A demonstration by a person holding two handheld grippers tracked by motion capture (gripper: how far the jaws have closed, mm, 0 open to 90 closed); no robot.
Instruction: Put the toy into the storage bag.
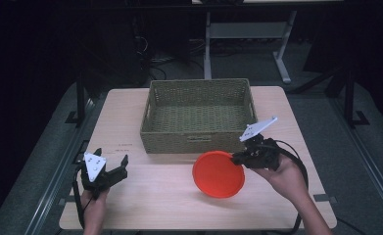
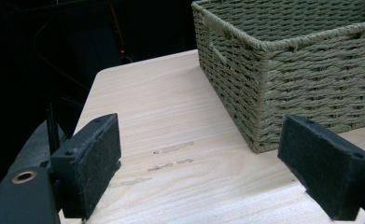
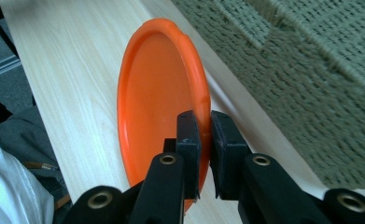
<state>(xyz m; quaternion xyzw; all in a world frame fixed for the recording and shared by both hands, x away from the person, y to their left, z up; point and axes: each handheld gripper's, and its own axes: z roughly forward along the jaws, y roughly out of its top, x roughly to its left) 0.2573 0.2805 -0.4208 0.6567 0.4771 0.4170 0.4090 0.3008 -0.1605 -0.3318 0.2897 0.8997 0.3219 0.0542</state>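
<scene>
Right gripper [image 3: 205, 140]: jaws clamped on the rim of the orange plate [image 3: 159, 88], one pad on the inner face and one on the outer, with only the rim's thickness between them. In the high view the same gripper [image 1: 237, 157] points toward the table's left, its grey three-cornered plate tipped up above it, and a cable loops back from it along the person's forearm. The orange plate [image 1: 218, 174] extends away from the jaws to their far side, tilted, with the held edge raised; from the pictures it cannot be told whether its low edge touches the table [image 1: 150, 205]. Just beyond the right gripper, on the side away from the person, stands the woven basket [image 1: 197, 115]; its near wall runs close alongside the plate in the right gripper view, and the two are apart.

Left gripper [image 2: 199, 158]: jaws wide apart, nothing between the pads, bare table [image 2: 171, 116] showing through the gap. In the high view this gripper [image 1: 113, 164] sits low near the table's left front, well apart from the plate, jaws angled toward the basket. Ahead of its right pad is the corner of the woven basket [image 2: 301, 70], near but not touching. Faint marks show on the wood just ahead of the left pad.
</scene>
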